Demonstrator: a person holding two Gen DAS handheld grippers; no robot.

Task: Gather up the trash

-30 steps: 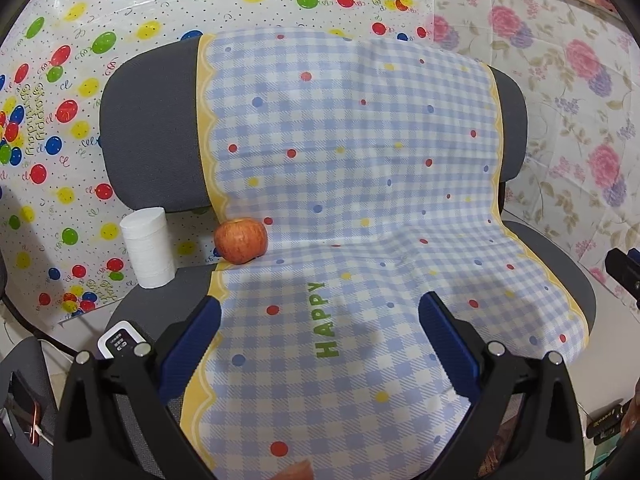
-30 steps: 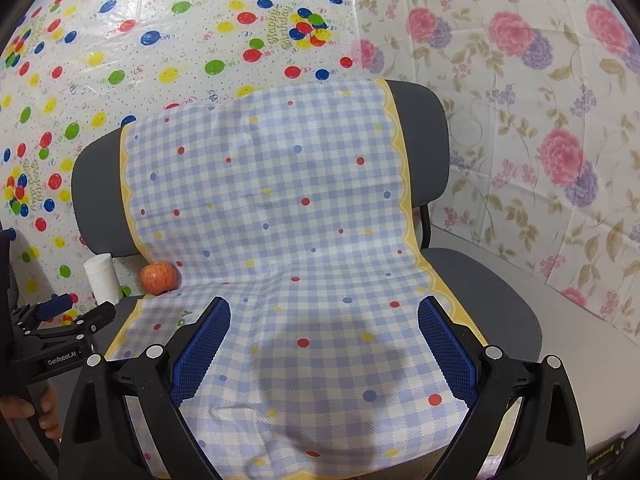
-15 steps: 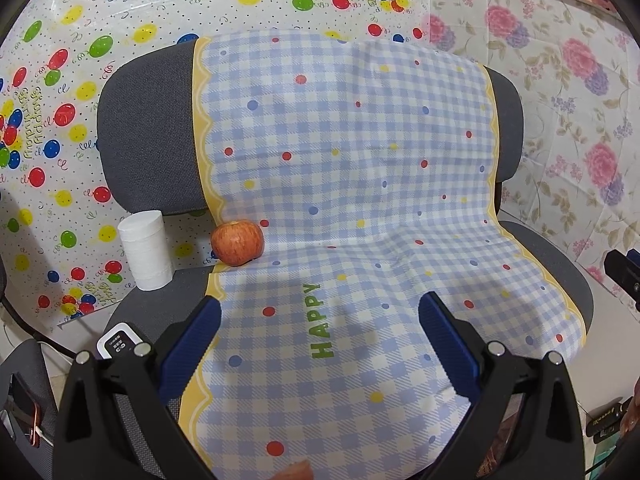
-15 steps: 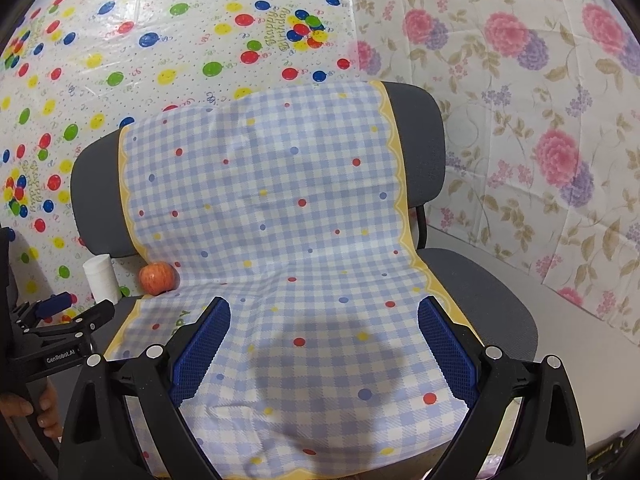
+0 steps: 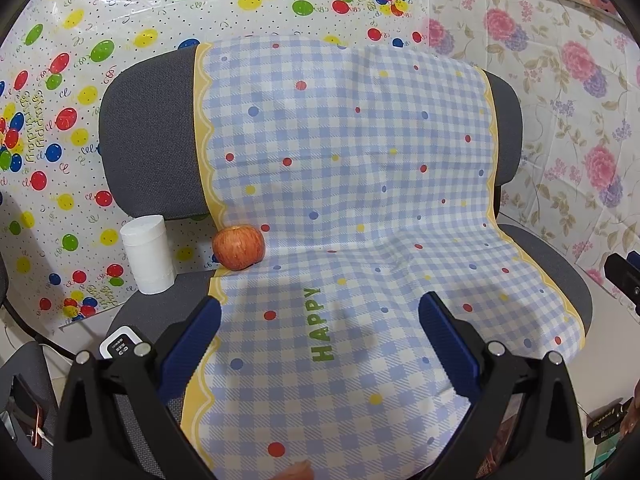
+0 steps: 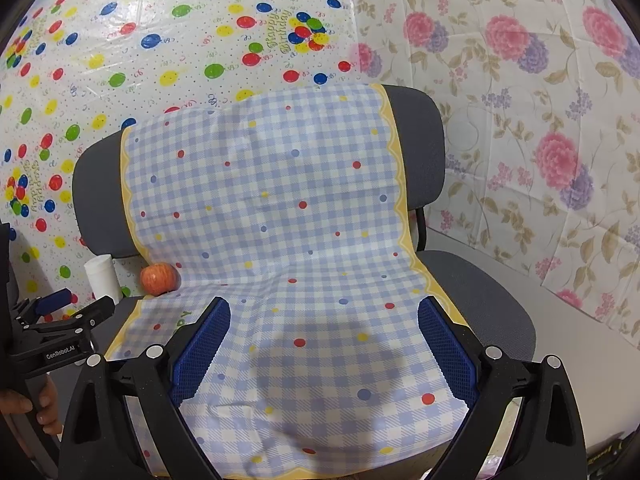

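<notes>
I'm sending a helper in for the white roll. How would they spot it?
Find the grey chair draped with a checked cloth. At the seat's back left corner a white roll stands upright, left of a red apple. It is the only plain white cylinder there.

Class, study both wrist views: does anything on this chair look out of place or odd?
Yes. An apple and a white paper roll sit at the seat's back left corner, odd things for a chair. The checked cloth is draped over it, slightly rumpled.
</notes>
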